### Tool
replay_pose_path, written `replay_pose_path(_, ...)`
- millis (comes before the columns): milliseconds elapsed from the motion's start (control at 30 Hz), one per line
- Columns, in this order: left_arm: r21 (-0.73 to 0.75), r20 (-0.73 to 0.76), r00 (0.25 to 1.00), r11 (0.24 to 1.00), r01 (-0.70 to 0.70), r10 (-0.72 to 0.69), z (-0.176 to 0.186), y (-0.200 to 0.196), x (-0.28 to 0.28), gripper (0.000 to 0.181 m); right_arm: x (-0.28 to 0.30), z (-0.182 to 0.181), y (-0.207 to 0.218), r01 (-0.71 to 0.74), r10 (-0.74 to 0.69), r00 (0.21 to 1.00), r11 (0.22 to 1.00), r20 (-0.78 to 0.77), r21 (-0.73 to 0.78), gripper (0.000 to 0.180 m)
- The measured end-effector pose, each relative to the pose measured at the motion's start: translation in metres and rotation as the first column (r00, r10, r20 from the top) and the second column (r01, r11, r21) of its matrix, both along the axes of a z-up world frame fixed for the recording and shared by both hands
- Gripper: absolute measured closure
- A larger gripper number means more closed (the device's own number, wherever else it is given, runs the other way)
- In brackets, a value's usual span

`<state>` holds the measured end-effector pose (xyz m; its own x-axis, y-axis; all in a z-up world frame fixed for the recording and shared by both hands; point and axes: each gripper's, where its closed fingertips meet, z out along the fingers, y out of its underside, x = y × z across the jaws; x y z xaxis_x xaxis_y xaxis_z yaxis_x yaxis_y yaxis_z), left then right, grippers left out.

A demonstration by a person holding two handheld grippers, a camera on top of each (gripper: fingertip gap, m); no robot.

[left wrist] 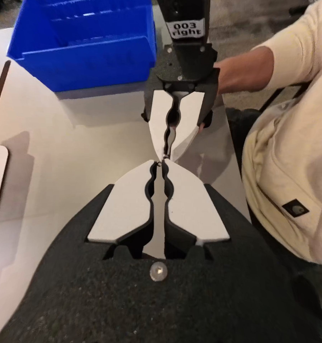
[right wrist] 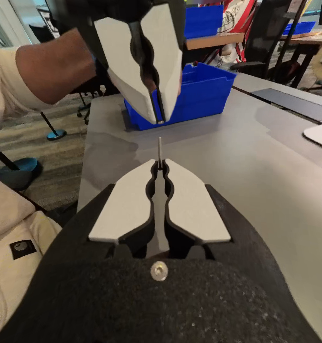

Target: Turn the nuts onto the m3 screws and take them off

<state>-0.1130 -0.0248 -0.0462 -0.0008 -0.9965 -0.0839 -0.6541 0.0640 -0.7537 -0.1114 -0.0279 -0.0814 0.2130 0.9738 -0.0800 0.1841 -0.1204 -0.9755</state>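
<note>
Nut and screw held tip to tip, just in front of the blue bin [right wrist: 202, 100].

The left gripper [left wrist: 158, 163] pinched a small nut [left wrist: 159, 163]; the right gripper [right wrist: 160, 164] clamped the screw [right wrist: 159, 150], shaft pointing toward the bin. A white printed label [left wrist: 186, 29] sat on the right gripper's body.

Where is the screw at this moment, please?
In the right wrist view the screw is pinched at the tips of the right tool, pointing forward toward the left tool and the blue bin behind it, above the grey table.
</note>
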Motion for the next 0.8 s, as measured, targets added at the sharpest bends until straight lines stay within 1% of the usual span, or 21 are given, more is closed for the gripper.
replay_pose_path(133, 0.017, -0.037, 0.999, 0.999, 0.033, -0.033, 0.004, -0.002, 0.003, 0.176, -0.003, 0.007, 0.000, 0.004, -0.004, 1.000, 1.000, 0.017, 0.031, 0.175)
replay_pose_path(267, 0.012, -0.029, 0.998, 0.999, 0.053, -0.053, 0.004, -0.006, 0.007, 0.176, -0.001, 0.009, 0.000, 0.015, -0.016, 1.000, 0.999, 0.018, 0.040, 0.175)
replay_pose_path(367, 0.011, -0.021, 0.998, 0.999, 0.052, -0.052, 0.002, -0.007, 0.008, 0.176, -0.001, 0.005, -0.003, 0.011, -0.013, 0.999, 0.999, 0.045, 0.047, 0.175)
replay_pose_path(467, 0.009, -0.013, 0.999, 0.999, 0.051, -0.051, 0.002, -0.008, 0.008, 0.176, -0.002, 0.008, -0.005, 0.009, -0.010, 1.000, 0.999, 0.020, 0.040, 0.175)
replay_pose_path(800, -0.007, 0.000, 0.999, 0.999, 0.048, -0.048, 0.001, -0.012, 0.007, 0.176, -0.003, 0.007, -0.004, 0.007, -0.008, 1.000, 0.999, 0.020, 0.049, 0.176)
